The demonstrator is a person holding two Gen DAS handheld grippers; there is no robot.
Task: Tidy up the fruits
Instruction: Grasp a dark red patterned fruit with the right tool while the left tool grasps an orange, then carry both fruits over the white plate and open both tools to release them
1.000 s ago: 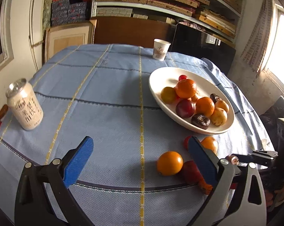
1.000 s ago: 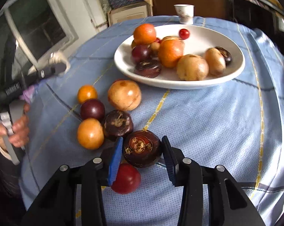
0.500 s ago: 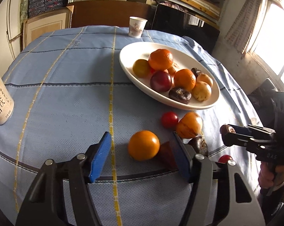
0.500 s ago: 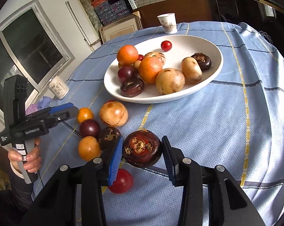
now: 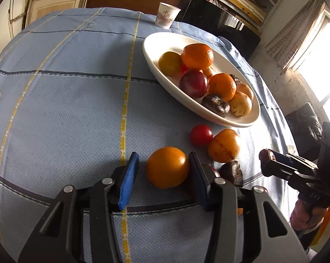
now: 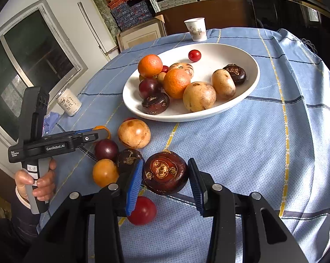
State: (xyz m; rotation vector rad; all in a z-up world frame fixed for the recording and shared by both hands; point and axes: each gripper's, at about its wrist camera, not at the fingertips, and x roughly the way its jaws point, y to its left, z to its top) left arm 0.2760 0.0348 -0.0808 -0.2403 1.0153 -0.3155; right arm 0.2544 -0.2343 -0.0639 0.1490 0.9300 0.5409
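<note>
A white oval plate on the blue tablecloth holds several oranges, plums and brown fruits. My left gripper is open, its blue pads on either side of an orange fruit on the cloth. My right gripper is shut on a dark brown chestnut-like fruit, held above the cloth short of the plate. Loose fruits lie near: a red tomato, a tan-orange fruit, a dark plum, a red tomato.
A paper cup stands behind the plate. A drink can stands at the table's left side. Shelves with boxes line the back wall. The right gripper also shows in the left wrist view.
My left gripper has moved forward and narrowed around the orange fruit. My right gripper has lifted the dark brown fruit higher, still shut on it.
</note>
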